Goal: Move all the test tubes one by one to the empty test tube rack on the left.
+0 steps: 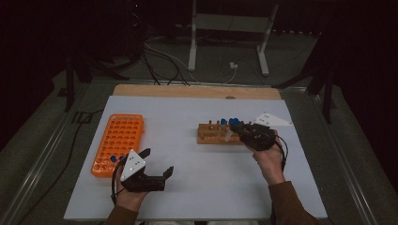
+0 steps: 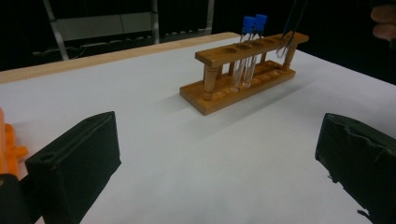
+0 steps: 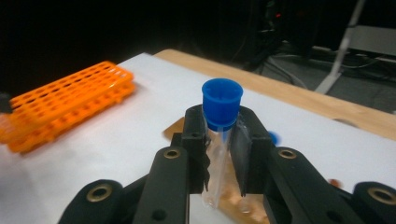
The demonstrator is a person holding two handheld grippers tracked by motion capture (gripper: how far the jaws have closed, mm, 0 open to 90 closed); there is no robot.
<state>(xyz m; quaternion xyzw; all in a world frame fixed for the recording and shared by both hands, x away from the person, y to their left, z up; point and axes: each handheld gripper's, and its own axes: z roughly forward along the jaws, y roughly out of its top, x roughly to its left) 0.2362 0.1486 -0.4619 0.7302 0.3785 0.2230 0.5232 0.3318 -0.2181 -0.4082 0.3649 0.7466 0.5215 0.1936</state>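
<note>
Step in hand: I judge I'm carrying one capped tube from the wooden rack toward the orange rack.
Right gripper: clamped on the tube, pads just under its blue cap.
Doing it well: I want the tube upright, the squeeze steady, and its bottom lifted clear of the wooden rack's top rail before I swing across.
Where the tube sits: between my right jaws, cap poking above them, glass hanging below, over the wooden rack.
Left gripper: jaws wide apart, nothing between them, resting on the table beside the orange rack.
Waiting in the wooden rack: two blue-capped tubes.
</note>
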